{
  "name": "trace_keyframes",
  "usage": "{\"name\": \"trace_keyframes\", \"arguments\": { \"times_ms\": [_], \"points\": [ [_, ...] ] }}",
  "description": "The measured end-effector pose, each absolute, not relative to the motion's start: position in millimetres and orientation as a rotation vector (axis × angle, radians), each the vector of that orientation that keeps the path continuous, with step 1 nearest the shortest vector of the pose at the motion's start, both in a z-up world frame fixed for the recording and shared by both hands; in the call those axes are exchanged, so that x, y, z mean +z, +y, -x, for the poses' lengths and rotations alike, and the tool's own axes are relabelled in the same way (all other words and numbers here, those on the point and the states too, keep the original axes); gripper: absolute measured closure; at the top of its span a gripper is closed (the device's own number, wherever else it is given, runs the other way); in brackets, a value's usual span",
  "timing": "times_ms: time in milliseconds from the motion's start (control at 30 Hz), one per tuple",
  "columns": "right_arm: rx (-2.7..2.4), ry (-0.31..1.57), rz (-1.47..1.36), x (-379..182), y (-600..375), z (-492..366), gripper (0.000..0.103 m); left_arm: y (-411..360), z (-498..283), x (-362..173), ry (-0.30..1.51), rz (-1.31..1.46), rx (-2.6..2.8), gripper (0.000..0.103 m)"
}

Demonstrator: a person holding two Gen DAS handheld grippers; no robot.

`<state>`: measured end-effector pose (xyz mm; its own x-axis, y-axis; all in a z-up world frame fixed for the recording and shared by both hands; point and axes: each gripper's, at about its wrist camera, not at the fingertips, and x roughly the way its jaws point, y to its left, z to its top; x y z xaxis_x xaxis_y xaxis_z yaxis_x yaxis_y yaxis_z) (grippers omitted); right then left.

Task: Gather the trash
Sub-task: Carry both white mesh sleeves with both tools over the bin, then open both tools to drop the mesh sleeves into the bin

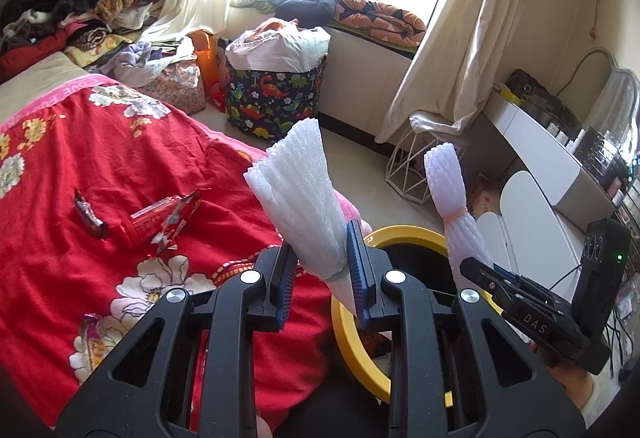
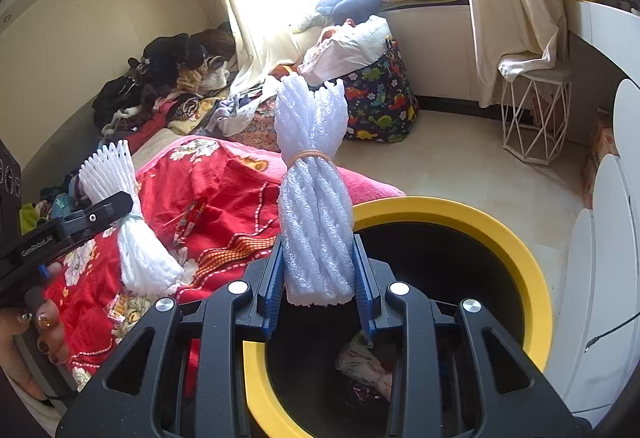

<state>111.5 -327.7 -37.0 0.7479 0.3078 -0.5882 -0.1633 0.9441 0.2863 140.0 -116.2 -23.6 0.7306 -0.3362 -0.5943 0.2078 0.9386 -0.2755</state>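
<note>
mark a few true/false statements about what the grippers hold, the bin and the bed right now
1. Each gripper holds a bundle of white foam netting. True: the left gripper grips the foam bundle tied with a grey band, and the right gripper grips the foam bundle tied with an orange band.
2. The bin is blue. False: the bin has a yellow rim and a black inside.
3. The bin is empty. False: crumpled trash lies at its bottom.
4. Wrappers lie on the red floral blanket. True: a red wrapper and a dark wrapper lie on the red floral blanket.
</note>
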Motion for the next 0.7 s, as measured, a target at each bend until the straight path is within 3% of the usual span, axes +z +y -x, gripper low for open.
{"name": "trace_keyframes", "arguments": {
  "times_ms": [700],
  "points": [
    [0.171,0.73,-0.277,-47,-362,-109,0.072,-156,-145,-41,0.732,0.137,-0.376,0.085]
  ]
}}
